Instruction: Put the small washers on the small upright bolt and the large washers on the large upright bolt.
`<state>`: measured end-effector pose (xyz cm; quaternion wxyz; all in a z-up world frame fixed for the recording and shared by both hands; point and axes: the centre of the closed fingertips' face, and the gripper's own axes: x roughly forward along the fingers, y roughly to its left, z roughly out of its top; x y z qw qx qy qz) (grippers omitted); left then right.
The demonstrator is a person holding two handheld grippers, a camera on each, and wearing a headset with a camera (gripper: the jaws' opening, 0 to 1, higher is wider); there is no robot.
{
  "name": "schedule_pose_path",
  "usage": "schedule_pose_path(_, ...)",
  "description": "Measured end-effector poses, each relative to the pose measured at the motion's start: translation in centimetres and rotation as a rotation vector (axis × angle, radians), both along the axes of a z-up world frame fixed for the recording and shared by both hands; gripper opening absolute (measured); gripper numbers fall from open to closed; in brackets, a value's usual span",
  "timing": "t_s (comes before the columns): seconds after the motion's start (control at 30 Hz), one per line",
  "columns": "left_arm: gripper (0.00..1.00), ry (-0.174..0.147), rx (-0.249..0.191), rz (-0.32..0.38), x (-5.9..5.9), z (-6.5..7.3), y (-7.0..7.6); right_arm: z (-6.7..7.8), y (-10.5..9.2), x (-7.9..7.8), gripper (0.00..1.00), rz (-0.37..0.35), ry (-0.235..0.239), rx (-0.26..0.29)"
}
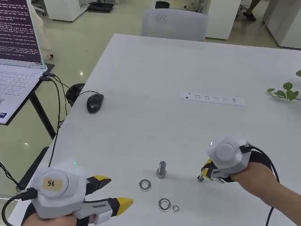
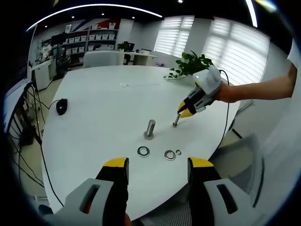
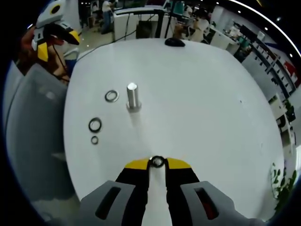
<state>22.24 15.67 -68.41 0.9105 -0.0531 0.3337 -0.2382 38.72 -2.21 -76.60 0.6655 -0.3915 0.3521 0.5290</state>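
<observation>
Washers still loose on the white table [image 1: 141,94] number three: two large washers [image 1: 145,185] [image 1: 164,204] and a second small washer [image 1: 175,208], all lying flat just in front of the large bolt [image 1: 161,168], which stands upright with nothing on it. The small bolt [image 1: 201,178] stands to its right, directly under the tips of the right gripper [image 2: 184,110]. In the right gripper view, the jaws are pinched nearly together on what looks like a small washer [image 3: 157,161], a dark ring sitting right between the yellow tips. So the step in hand appears to be threading that washer onto the small bolt; whether it is already over the bolt's top cannot be told. The left gripper [image 1: 115,190] hovers at the near edge of the table, jaws spread apart and holding nothing. The next move likely calls for centring the ring's hole on the shaft, then letting go so it drops without tipping the slender bolt.
</observation>
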Motion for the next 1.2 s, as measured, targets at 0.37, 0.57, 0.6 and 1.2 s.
schedule_pose_path(0.37,0.49,0.000,0.000,-0.003,0.0,0.0,-0.1,0.1,0.0,0.0,0.13,0.002,-0.004,-0.008)
schedule_pose_path(0.57,0.49,0.000,-0.002,-0.001,0.0,-0.1,-0.1,0.0,0.1,-0.1,0.13,0.010,-0.008,-0.009)
schedule_pose_path(0.6,0.49,0.000,-0.002,-0.002,0.0,-0.1,-0.1,0.0,0.2,-0.1,0.13,0.010,-0.007,-0.010)
schedule_pose_path(1.2,0.49,0.008,-0.005,0.009,-0.3,-0.4,0.2,-2.7,0.2,-0.2,0.14,0.002,0.044,-0.036)
